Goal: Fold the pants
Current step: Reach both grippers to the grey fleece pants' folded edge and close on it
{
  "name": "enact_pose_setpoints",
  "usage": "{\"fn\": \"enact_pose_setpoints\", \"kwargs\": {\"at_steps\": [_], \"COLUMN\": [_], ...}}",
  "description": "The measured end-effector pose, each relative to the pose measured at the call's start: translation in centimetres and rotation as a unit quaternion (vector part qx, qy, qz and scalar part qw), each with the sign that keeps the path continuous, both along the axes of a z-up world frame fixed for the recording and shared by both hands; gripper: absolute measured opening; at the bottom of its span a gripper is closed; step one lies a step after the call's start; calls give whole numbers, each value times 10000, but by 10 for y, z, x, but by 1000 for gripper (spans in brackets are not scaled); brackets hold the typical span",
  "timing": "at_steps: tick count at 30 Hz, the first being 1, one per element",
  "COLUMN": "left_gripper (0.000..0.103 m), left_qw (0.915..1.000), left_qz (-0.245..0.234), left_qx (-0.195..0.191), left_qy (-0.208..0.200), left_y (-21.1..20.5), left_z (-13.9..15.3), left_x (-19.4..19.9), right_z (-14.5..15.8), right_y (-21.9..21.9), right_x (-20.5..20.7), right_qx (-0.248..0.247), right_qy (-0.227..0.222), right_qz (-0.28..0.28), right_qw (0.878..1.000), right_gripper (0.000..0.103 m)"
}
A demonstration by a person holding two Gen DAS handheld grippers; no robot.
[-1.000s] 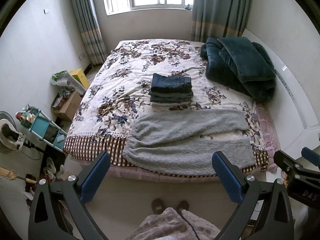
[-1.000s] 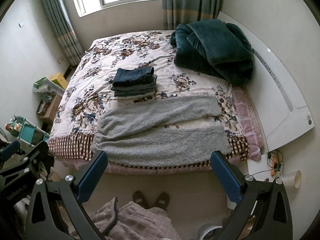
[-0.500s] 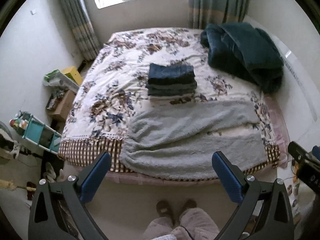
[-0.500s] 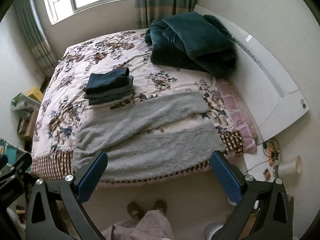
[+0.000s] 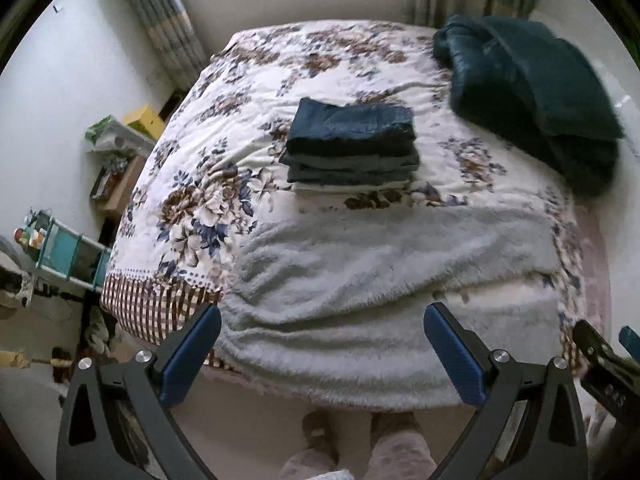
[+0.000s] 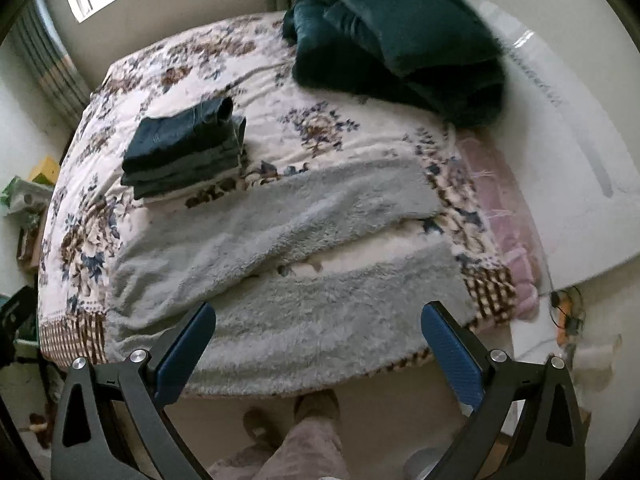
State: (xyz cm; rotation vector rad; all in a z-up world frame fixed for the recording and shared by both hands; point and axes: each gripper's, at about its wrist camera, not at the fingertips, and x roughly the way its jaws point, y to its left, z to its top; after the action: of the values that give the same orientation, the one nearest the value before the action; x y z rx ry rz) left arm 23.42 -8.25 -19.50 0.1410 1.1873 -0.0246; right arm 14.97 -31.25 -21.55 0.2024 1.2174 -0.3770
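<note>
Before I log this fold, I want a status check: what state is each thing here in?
left gripper: open, empty, above the near bed edge
right gripper: open, empty
grey fleece pants: spread flat, legs apart, unfolded
stack of dark pants: folded, piled
teal blanket: bunched up

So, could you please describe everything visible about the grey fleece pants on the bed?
The grey fleece pants look fluffy and thick. They lie unfolded, spread flat along the near edge of the floral bedspread, with the legs pointing right and parted by a strip of bedspread. The near leg overhangs the bed's edge. Neither gripper touches them.
</note>
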Motion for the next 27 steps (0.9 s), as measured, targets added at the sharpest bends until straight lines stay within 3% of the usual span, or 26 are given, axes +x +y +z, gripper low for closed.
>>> {"fn": "enact_pose_setpoints", "kwargs": {"at_steps": [9, 17, 23, 25, 27], "left_gripper": [103, 103, 103, 103, 103], "left_qw": [9989, 9948, 9843, 9830, 9816], "left_qz": [347, 80, -462, -380, -211], "left_qx": [7, 523, 1185, 1193, 1104], "left_qy": [310, 873, 1227, 1345, 1542], "left_y": [-63, -113, -136, -134, -124], "left_z": [-98, -233, -329, -345, -364], "left_x": [93, 165, 212, 226, 240], "right_z": [-120, -238, -340, -378, -402], "right_y": [-80, -136, -160, -175, -194], "right_x": [135, 225, 286, 305, 312], "right_qx": [129, -80, -512, -682, -502], "right_qy": [472, 889, 1586, 1973, 2193], "right_qz": [490, 536, 1110, 1072, 835], "right_qw": [9976, 9946, 9797, 9721, 9708], "right_gripper": [103, 103, 103, 103, 103]}}
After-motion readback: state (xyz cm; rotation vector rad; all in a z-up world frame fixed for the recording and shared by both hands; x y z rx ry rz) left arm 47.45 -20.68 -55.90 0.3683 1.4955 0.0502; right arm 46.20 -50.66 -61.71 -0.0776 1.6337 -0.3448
